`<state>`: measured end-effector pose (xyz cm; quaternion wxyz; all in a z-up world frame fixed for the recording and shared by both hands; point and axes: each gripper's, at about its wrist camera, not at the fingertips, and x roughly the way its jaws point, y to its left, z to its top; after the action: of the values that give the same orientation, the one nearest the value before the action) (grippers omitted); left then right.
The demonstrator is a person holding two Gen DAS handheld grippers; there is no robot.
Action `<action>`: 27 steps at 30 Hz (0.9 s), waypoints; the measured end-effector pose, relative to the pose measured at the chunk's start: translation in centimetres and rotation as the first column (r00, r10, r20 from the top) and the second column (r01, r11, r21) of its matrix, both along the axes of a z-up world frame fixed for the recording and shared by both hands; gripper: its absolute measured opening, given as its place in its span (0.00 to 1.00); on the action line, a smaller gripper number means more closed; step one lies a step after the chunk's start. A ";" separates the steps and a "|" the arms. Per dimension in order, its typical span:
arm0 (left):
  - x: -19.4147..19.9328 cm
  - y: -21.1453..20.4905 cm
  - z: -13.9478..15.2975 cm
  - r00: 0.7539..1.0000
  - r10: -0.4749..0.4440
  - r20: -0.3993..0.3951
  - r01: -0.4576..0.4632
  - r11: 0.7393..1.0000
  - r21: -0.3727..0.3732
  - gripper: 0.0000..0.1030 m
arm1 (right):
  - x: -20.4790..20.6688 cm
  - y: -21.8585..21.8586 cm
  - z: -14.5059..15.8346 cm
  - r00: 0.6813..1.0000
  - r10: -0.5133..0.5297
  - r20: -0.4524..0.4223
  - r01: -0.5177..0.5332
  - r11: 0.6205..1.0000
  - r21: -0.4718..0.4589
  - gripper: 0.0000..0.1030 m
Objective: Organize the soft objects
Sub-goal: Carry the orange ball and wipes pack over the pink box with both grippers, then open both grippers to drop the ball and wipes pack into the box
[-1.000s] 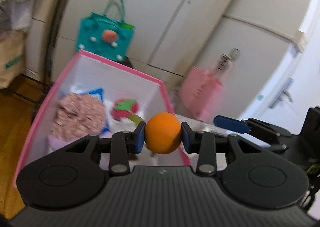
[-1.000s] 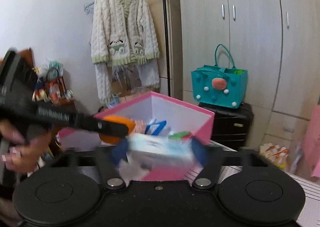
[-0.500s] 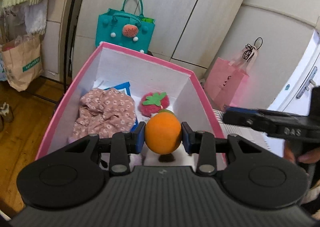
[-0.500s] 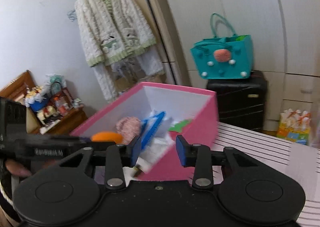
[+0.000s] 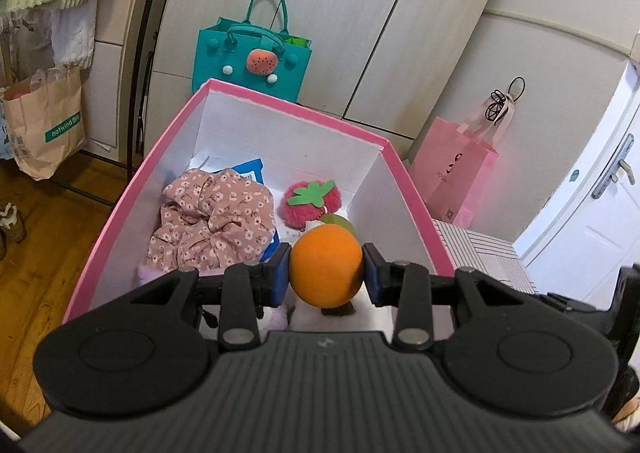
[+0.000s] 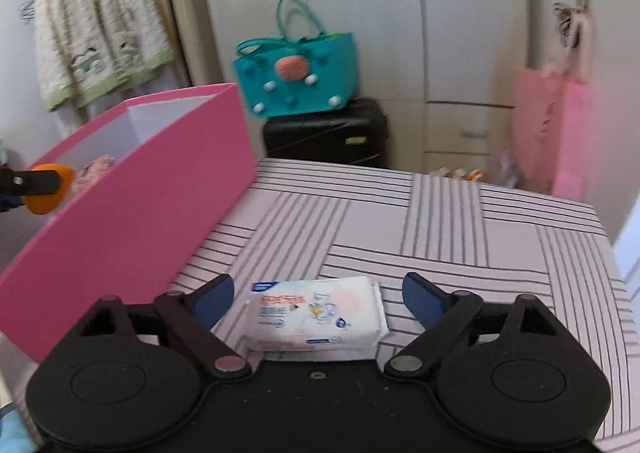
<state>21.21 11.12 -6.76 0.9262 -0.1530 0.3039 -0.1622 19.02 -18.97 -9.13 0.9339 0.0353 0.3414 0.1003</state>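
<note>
Currently an orange ball (image 5: 325, 270) is clamped between the blue pads of the left gripper (image 5: 325, 273), held just above the near end of the pink box (image 5: 412, 193). Inside the box a floral scrunchie (image 5: 212, 221) lies at the left, a plush strawberry (image 5: 312, 203) sits to its right, and a green thing is partly hidden behind the ball. A clear patch of white floor is seen directly below and to the right of the ball, so the ball is best lowered there before the jaws are eased apart; released from this height, it would likely bounce or roll against the other items.

On the right side, the jaws of the right gripper (image 6: 316, 299) have just been opening and now stand wide. A pack of tissues (image 6: 318, 313) lies between them on the striped table (image 6: 460, 237), touched by neither pad. The pack lies with its long side across the jaws, so the grip would be taken on its short ends. The gripper should be lowered until the pads are level with the middle of the pack's thickness, then closed gently, since the soft wrapping can buckle and slip upward. The box stands just to the left, so only a short lift over its pink wall is called for.
</note>
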 end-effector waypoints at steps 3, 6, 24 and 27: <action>0.0 -0.1 0.0 1.000 0.002 -0.003 -0.002 1.000 0.007 0.35 | 0.4 1.0 -1.2 0.999 0.024 -0.032 -0.025 0.999 -0.042 0.94; -0.2 0.0 0.1 1.000 0.003 -0.007 -0.003 1.000 0.008 0.35 | 1.0 1.9 -2.4 0.998 0.037 -0.053 -0.043 0.993 -0.108 0.87; -1.1 0.9 5.8 0.989 -0.150 -0.010 0.150 0.981 0.126 0.35 | 0.1 7.1 11.5 0.922 0.352 0.159 -0.352 0.935 -0.030 0.80; 0.2 0.8 6.1 0.993 -0.116 -0.006 0.116 0.985 0.131 0.35 | 2.3 8.9 12.0 0.908 0.391 0.153 -0.395 0.919 -0.008 0.80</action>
<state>21.38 11.97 -0.63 0.9234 -0.0739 0.3217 -0.1958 21.28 -10.04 2.85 0.9173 -0.0310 0.2686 0.2925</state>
